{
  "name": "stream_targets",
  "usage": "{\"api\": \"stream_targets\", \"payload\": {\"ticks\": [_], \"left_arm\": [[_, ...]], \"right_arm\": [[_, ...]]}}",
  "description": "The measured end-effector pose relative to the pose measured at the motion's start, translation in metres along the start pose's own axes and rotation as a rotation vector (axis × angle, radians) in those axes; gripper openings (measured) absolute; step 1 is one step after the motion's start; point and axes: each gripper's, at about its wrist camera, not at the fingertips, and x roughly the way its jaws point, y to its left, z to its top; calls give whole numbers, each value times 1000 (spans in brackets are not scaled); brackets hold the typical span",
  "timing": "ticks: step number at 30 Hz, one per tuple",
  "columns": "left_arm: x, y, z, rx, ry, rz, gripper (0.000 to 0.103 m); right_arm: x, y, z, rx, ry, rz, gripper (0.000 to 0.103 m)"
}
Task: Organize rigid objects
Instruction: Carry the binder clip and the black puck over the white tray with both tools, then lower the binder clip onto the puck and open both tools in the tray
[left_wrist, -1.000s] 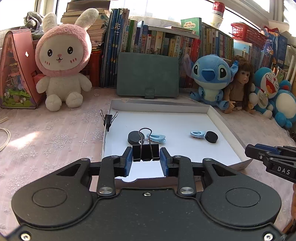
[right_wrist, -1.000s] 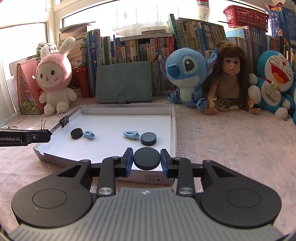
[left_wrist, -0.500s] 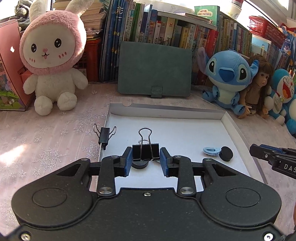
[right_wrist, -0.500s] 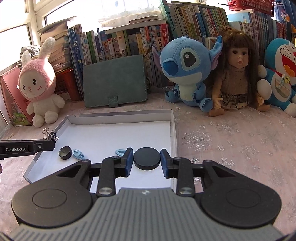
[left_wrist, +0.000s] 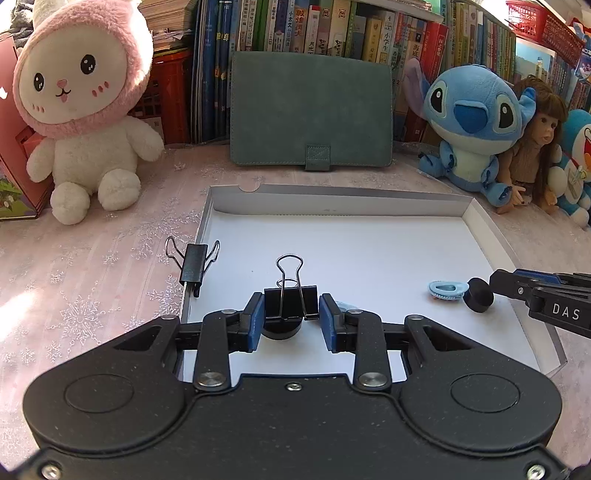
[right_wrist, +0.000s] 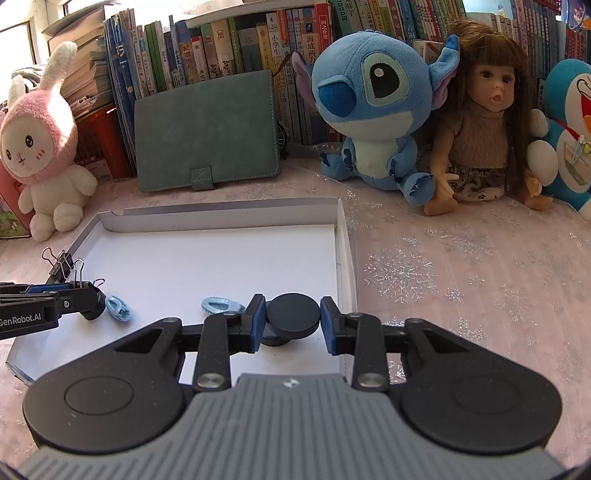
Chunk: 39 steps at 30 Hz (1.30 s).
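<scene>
My left gripper (left_wrist: 291, 318) is shut on a black binder clip (left_wrist: 291, 305), held just over a black disc (left_wrist: 280, 330) in the white tray (left_wrist: 343, 201). My right gripper (right_wrist: 292, 320) is shut on a black disc (right_wrist: 293, 316), held above another black disc (right_wrist: 273, 338) near the tray's right wall (right_wrist: 345, 273). A blue clip (left_wrist: 445, 290) and a black disc (left_wrist: 479, 295) lie at the tray's right by the right gripper's finger (left_wrist: 546, 302). A second blue clip (right_wrist: 117, 308) lies near the left gripper (right_wrist: 79, 299). Another binder clip (left_wrist: 194, 264) sits on the tray's left rim.
A pink rabbit plush (left_wrist: 77, 110), a green notebook (left_wrist: 310, 114), a Stitch plush (left_wrist: 476, 125), a doll (right_wrist: 484, 122) and a Doraemon plush (right_wrist: 572, 133) stand along the back before a row of books (left_wrist: 332, 33). The table has a pink snowflake cloth (right_wrist: 461, 266).
Both grippers have moved forward and lower over the tray, each still holding its object. The tray and the toys look closer.
</scene>
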Motion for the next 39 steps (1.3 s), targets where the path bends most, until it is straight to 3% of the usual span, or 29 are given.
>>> {"api": "stream_targets", "payload": {"ticks": [27, 31, 35, 37, 39], "left_arm": [[10, -5, -1, 23, -10, 25, 30], [10, -4, -1, 25, -13, 23, 34], [11, -3, -1, 17, -10, 20, 39], [10, -2, -1, 14, -10, 22, 42], [8, -1, -1, 14, -17, 20, 45]], "right_arm": [[18, 19, 5, -53, 45, -8, 38], [18, 19, 5, -54, 45, -8, 38], [18, 18, 5, -49, 41, -1, 44], [17, 17, 4, -46, 35, 1, 54], [15, 16, 4, -42, 24, 6, 54]]}}
